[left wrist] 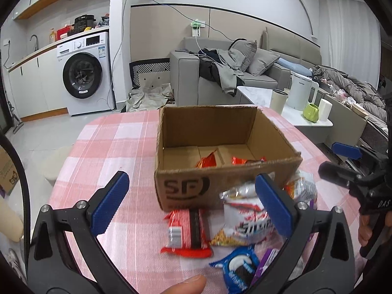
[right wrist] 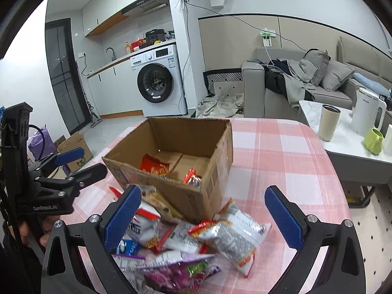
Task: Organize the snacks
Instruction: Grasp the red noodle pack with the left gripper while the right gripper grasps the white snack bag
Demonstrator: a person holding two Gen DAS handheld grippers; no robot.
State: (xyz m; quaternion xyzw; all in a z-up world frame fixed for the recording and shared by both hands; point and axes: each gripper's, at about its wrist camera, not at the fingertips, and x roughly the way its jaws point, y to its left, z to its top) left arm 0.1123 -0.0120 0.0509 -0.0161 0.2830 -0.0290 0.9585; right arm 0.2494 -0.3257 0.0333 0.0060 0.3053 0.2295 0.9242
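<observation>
Now both grippers hang wide over the snack pile, nothing between their pads.

Landmark is the cardboard box (left wrist: 220, 156) on the pink checked tablecloth (left wrist: 117, 147): two orange packets (left wrist: 208, 160) lie on its floor, and the loose snacks (right wrist: 196, 240) are heaped against its near wall. Just short of that wall, the left gripper (left wrist: 193, 203) and right gripper (right wrist: 205, 216) are both released above the heap, gripping nothing.

A brown cardboard box (left wrist: 220, 169) holding orange packets (left wrist: 207, 161) sits on a pink-and-white checked tablecloth (left wrist: 117, 142), blue pads (left wrist: 110, 205) flanking
</observation>
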